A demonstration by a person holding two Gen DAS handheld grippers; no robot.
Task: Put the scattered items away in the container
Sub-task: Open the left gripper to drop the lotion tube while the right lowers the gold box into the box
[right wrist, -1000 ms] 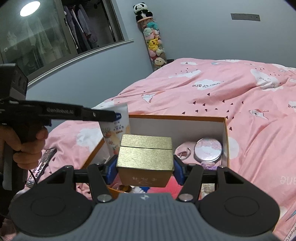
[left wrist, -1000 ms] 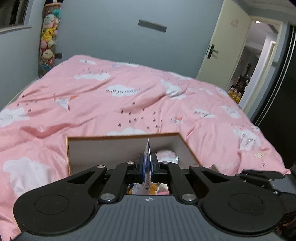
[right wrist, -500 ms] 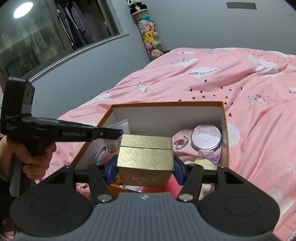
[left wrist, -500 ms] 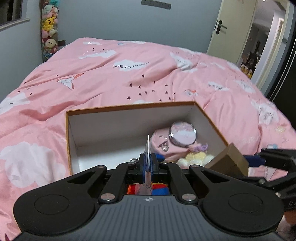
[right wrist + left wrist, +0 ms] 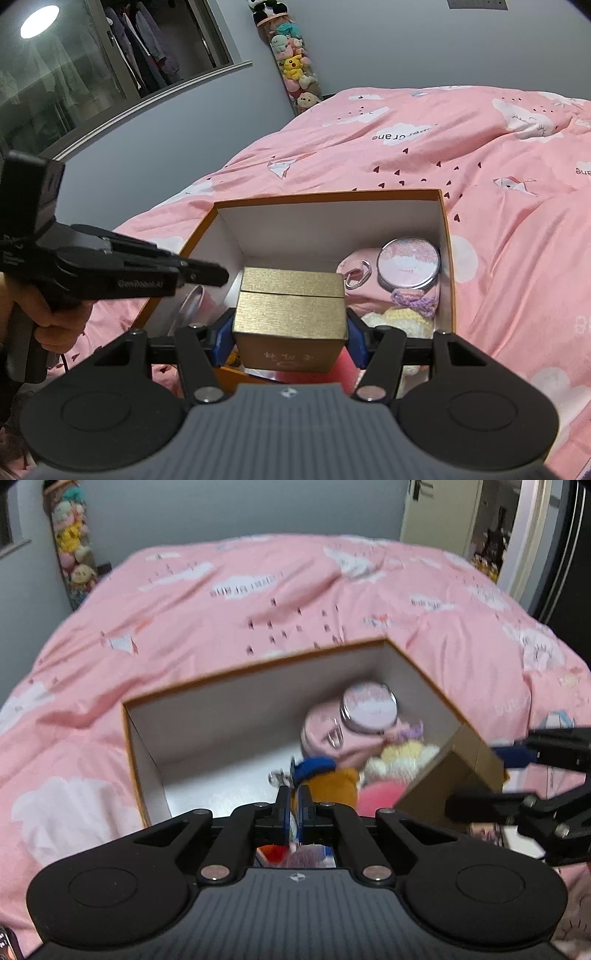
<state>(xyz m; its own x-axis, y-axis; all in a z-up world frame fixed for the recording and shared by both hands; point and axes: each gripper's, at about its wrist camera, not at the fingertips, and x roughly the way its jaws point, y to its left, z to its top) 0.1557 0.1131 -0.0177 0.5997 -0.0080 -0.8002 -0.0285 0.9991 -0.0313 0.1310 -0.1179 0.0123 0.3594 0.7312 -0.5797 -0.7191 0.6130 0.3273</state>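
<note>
The gold box (image 5: 290,314) sat clamped in my right gripper (image 5: 290,338), poised over the near edge of the open container (image 5: 445,236) on the bed (image 5: 498,177). My left gripper (image 5: 294,806), pressed together on a thin tube (image 5: 192,306), dipped inside near the left wall. I judged both ready for release; next, lowering and opening.

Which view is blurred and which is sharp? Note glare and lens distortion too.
Left wrist view: motion-smeared, quilt print and open box rim soft. Right wrist view: sharp, gold box texture crisp in the right gripper; a ceiling lamp glares in the window glass. Both: fisheye bending and dark corners.
</note>
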